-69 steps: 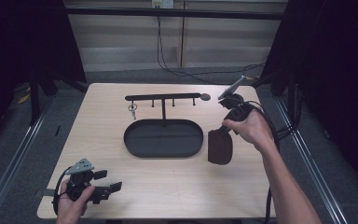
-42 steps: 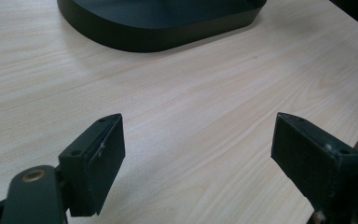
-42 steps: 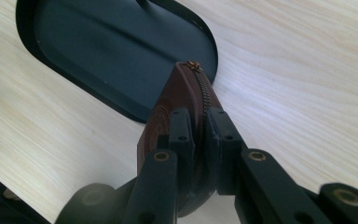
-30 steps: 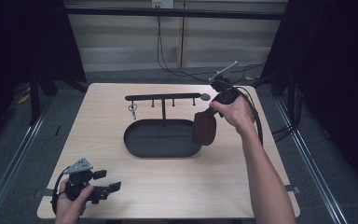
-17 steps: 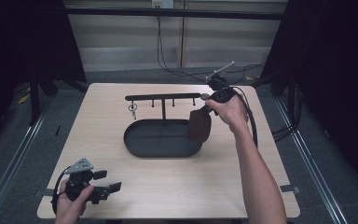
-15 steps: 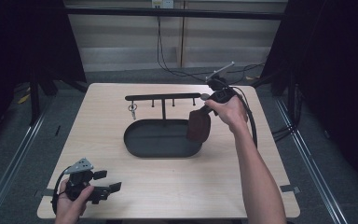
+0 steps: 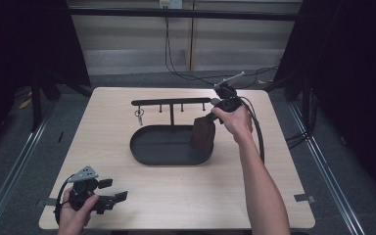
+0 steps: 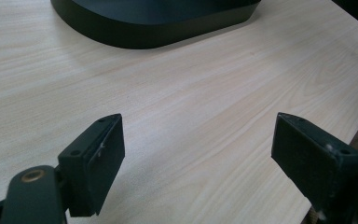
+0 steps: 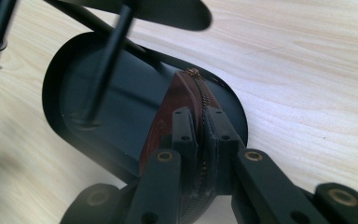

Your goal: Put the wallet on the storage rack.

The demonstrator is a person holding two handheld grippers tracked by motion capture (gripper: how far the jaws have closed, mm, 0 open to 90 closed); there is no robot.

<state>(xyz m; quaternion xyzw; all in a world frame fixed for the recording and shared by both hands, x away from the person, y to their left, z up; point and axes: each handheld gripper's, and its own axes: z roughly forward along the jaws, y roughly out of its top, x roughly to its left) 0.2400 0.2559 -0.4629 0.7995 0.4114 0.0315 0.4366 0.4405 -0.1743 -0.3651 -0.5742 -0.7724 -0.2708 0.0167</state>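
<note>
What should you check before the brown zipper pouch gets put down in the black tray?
1. Right gripper fingers clamped on the brown zipper pouch along its zipper edge: ok.
2. Pouch over the black oval tray, at its right end: ok.
3. Pouch bottom resting on the tray floor: cannot tell.
4. Pouch clear of the tray's upright post: ok.
5. Left gripper open, at the table's near left corner, away from the tray: ok.

One tray. One pouch. One rack, one key ring on it. Two grippers: left, right. One table.
</note>
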